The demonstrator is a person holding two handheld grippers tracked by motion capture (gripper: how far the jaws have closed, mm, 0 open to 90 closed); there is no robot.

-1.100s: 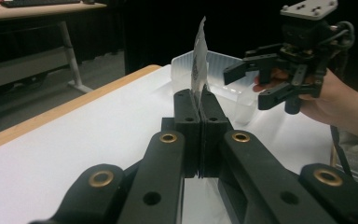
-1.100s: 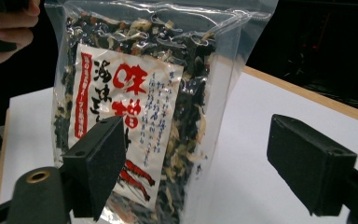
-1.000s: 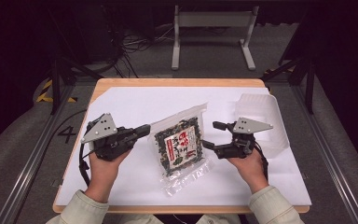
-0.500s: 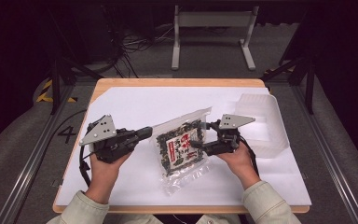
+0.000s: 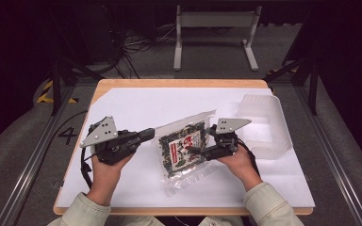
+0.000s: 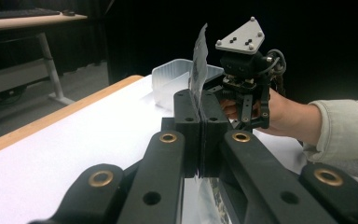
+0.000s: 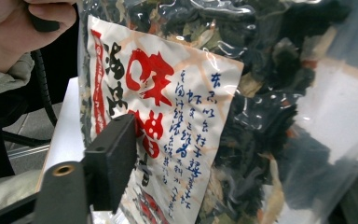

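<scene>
1. The left tongs (image 5: 147,133) were clamped fully shut on the clear edge of the bag (image 5: 185,148), and in the left gripper view the film stood up from between the pressed jaws.
2. The right tongs (image 5: 199,151) had just been closing, with the bag between the jaws. In the right gripper view one jaw sat close against the printed label (image 7: 168,116), and the other was blurred behind the film. Whether the pads already pressed on it, I could not tell.
3. The bag was a clear pouch of dark dried bits with a red and white label. It lay between the two hands over the white sheet (image 5: 136,106) on the desk (image 5: 179,83), its left edge lifted by the left tongs.
4. Judged from its crinkled film, the bag was light, soft and floppy, and probably slippery. The contents looked brittle, so a hard squeeze on the filled middle could crush them.
5. The flat sealed margin seemed the best place to grip.
6. A clear tub (image 5: 264,123) stood just beside the right hand (image 5: 238,162).
</scene>
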